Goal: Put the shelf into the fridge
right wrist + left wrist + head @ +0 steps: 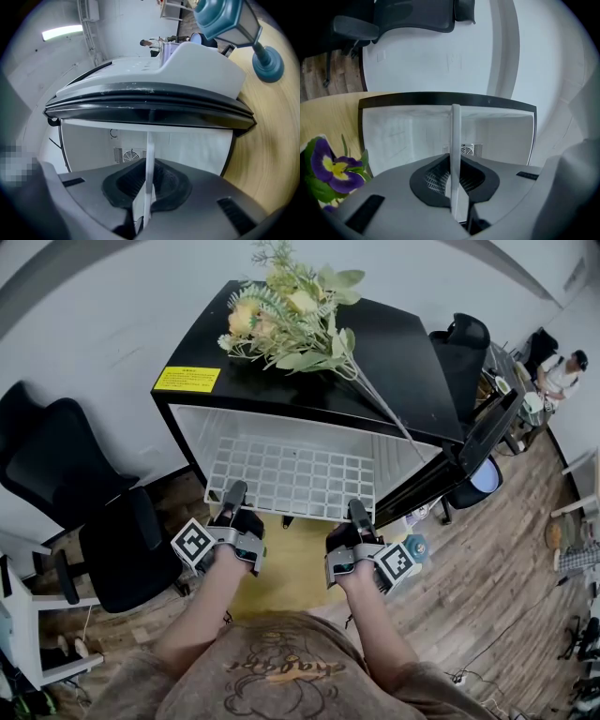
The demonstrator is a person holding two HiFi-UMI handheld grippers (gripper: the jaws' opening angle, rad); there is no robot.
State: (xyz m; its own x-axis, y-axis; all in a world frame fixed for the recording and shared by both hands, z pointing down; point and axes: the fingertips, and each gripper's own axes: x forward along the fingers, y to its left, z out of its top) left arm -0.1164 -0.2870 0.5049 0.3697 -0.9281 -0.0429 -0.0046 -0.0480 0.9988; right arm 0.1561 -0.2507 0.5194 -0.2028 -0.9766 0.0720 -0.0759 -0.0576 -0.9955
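The left forearm (pixel 204 601) and right forearm (pixel 373 620) are stretching forward side by side. The left gripper (pixel 232 493) is pinching the shelf's (pixel 291 474) near edge between its closed jaws, and the right gripper (pixel 357 512) is clamping that same edge.

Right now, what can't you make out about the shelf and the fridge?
- Rails for the shelf: in the head view the top of the fridge overhangs the walls, and both gripper views show the shelf edge-on only.
- Label print: head view, too small.
- Fridge's lower part: head view, behind the shelf and the left gripper and right gripper shut on it.
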